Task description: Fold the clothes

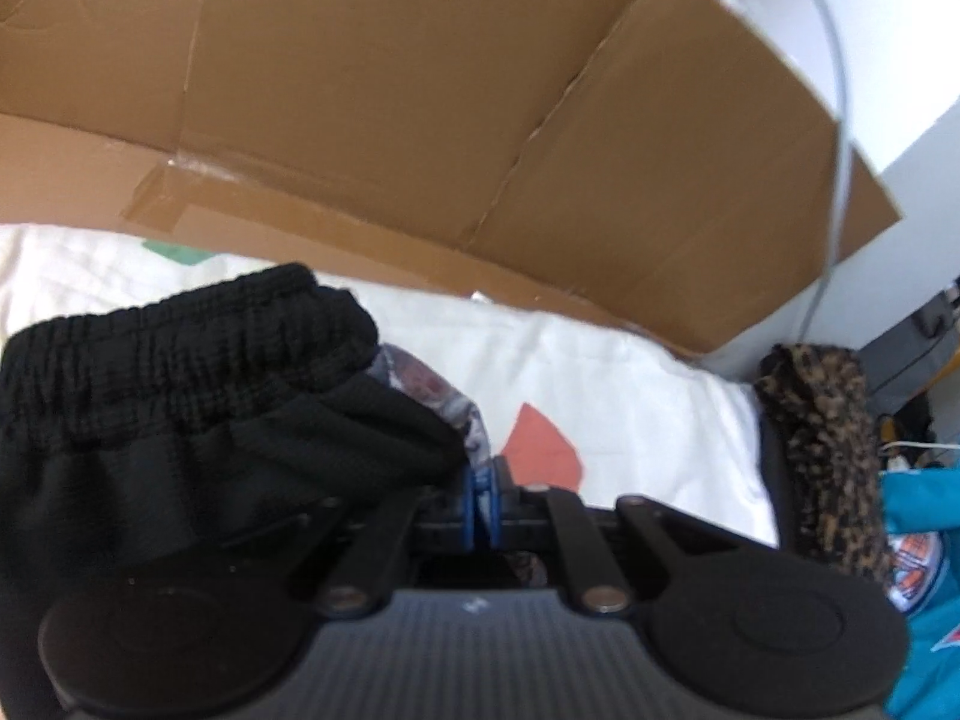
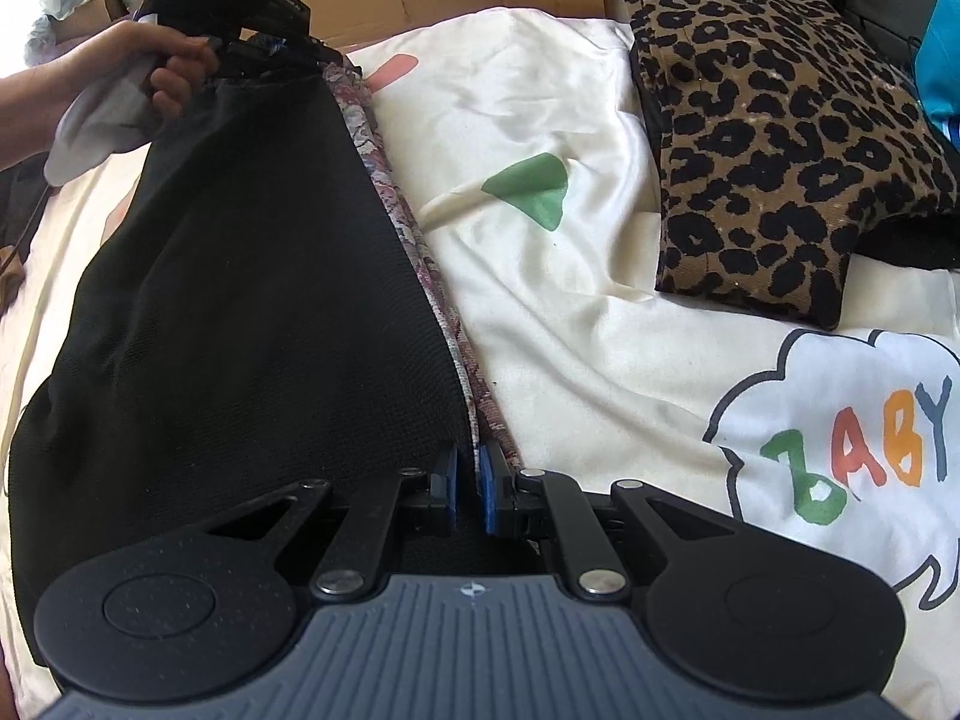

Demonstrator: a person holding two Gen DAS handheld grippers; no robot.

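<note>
A black garment with an elastic waistband (image 1: 180, 354) and a floral-patterned side (image 1: 432, 390) hangs from my left gripper (image 1: 482, 501), which is shut on its edge. In the right wrist view the same black garment (image 2: 252, 300) stretches from my right gripper (image 2: 468, 480), shut on its near edge, up to the left gripper (image 2: 264, 6) held in a person's hand (image 2: 150, 60). The patterned edge (image 2: 414, 228) runs along the garment's right side. It is held taut above a white bedsheet (image 2: 570, 330).
A folded leopard-print garment (image 2: 768, 138) lies at the right on the bed, seen too as the leopard-print garment (image 1: 822, 450). A flattened cardboard box (image 1: 420, 120) stands behind. A teal garment (image 1: 924, 540) sits at the far right. The sheet bears a "BABY" print (image 2: 852, 456).
</note>
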